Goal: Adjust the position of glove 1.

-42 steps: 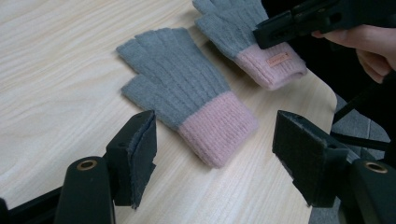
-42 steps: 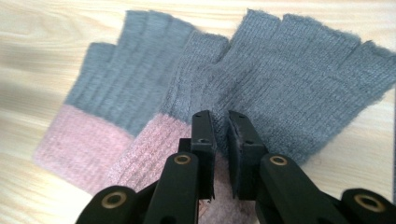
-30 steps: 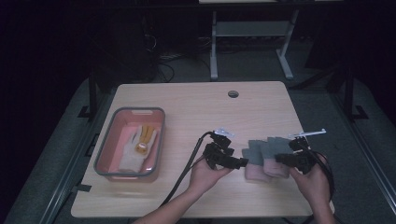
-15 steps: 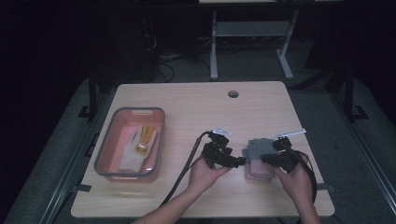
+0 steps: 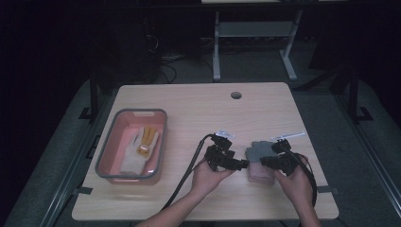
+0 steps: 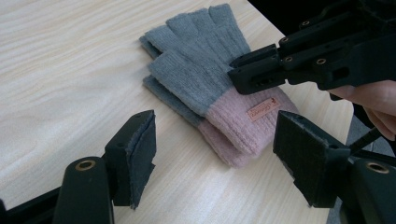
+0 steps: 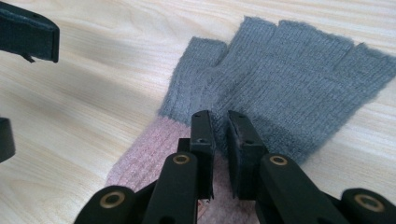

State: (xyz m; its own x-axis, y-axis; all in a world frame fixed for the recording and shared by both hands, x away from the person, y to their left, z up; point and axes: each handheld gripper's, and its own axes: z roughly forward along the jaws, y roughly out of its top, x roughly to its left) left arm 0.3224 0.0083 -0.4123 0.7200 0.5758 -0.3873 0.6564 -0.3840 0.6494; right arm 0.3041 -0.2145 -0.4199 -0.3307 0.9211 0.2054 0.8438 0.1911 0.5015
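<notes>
1. The right claw (image 7: 218, 140) has its jaws closed together, and it rests on the top glove of a stacked pair of fingerless gloves (image 7: 275, 79), near the line where the grey part meets the pink cuff. I cannot tell whether a fold of knit is pinched between the jaws.
2. The left claw (image 6: 212, 154) is open, with both pads clear of the wool, and it points at the pink cuff (image 6: 243, 126) from the side.
3. The gloves (image 5: 259, 158) lie flat on the table (image 5: 198, 109), between the two hands, well apart from the bin (image 5: 106, 153) at the left, which contains a white and orange glove (image 5: 140, 149).
4. The step in hand seems to be taking hold of the pair.
5. Next, I judge, the left claw must advance over the cuff and close on it, taking both layers so that the pair lifts together.
</notes>
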